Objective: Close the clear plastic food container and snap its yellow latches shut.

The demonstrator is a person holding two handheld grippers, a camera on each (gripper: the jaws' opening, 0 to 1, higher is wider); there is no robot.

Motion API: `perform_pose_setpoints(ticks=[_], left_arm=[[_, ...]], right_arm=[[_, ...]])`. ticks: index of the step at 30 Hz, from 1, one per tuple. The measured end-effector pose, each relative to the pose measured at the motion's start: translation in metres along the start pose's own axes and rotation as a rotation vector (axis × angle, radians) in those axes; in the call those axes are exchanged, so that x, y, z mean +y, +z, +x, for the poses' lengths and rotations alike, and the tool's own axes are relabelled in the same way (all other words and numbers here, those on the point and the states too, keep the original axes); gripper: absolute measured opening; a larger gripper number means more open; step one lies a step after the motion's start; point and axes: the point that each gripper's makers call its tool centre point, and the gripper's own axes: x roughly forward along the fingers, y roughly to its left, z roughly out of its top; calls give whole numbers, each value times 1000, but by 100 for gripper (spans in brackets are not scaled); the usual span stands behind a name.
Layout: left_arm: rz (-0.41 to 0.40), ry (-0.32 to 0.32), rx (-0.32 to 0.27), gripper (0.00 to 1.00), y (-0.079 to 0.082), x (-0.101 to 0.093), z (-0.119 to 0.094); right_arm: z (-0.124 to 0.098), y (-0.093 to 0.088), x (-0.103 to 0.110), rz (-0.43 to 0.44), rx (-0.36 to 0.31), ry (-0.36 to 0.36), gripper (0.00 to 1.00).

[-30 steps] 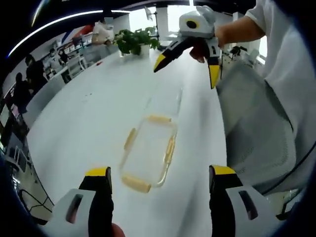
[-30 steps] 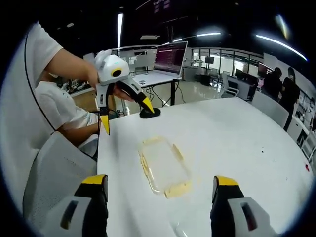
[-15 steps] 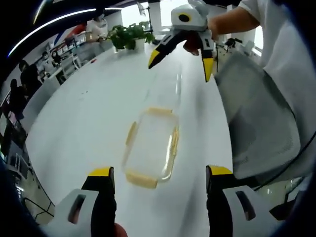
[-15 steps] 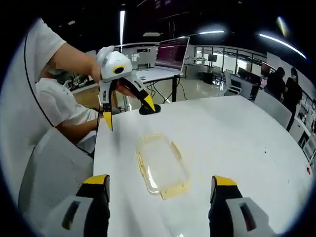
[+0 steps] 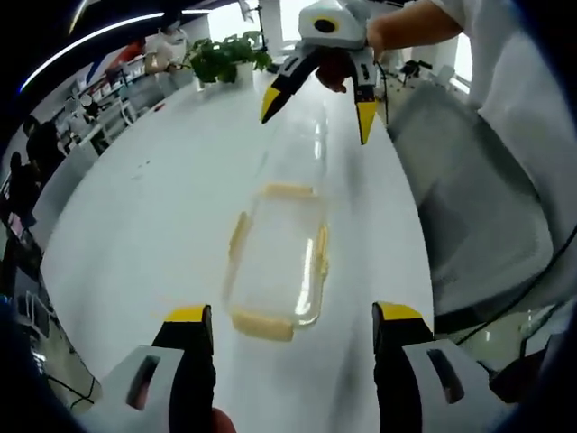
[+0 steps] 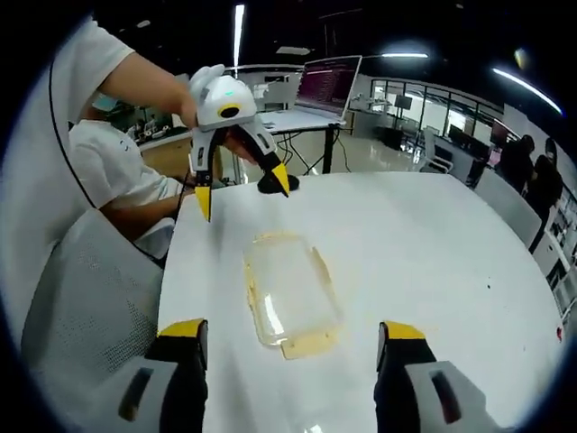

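White table (image 5: 171,207) runs through an open office, with desks and seated people blurred at the far edges.

Left gripper view, left to right: the left gripper (image 5: 293,320) rises from the bottom, two yellow-tipped jaws spread wide with nothing between them. Just ahead of the gap between its tips, one clear plastic food container (image 5: 275,262) lies flat on the table. Four yellow latches show on it, one per side: the near latch (image 5: 262,326) just ahead of the jaw tips, one long-side latch on the left (image 5: 238,236), one at the far end (image 5: 288,190), one long-side latch on the right (image 5: 321,253). Whether the lid is seated or any latch is snapped down, I cannot tell. Well beyond the container, one potted plant (image 5: 221,56) stands at the far end of the table. To its right the right gripper (image 5: 317,99) hangs above the table past the far end of the container, jaws parted and holding nothing, clear of the container. One grey mesh chair (image 5: 469,198) stands off the right table edge, beside the person's white sleeve.

Right gripper view, left to right: the chair back (image 6: 86,307) is at left, then the left gripper (image 6: 242,197) beyond the container, jaws apart. The container (image 6: 287,289) lies ahead of the right gripper (image 6: 293,329), whose own two jaws stand wide. One black object (image 6: 273,185) rests past the left gripper's tips.
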Motion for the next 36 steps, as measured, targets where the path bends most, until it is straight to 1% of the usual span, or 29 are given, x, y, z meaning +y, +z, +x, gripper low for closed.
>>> perform_pose_setpoints(ticks=[5,7,10,18,21,25,27,30,36], left_arm=[[22,-26,20,67,-6,0,6],[9,-25,29,65,-11,4,9],[23,-29,39,64,-14,5,12],[63,-48,68,62,-19,7,18],[74,-55,79,62,-22,8,20],[85,-69,88,61,-25,11,21],[94,-72,96,59,-26,13,22],[100,-74,99,58,-26,15,24],[116,-81,118,57,-30,19,29]], right_arm=[[4,-1,-1,-29,10,11,74],[7,-2,-2,-29,13,18,72],[11,-5,-1,-39,29,31,70],[19,-13,-3,-39,59,60,67],[22,-18,-4,-60,80,68,66],[27,-21,-3,-76,91,82,62],[29,-22,-5,-80,99,81,61],[33,-24,-6,-90,114,87,57],[38,-28,-10,-100,139,90,57]])
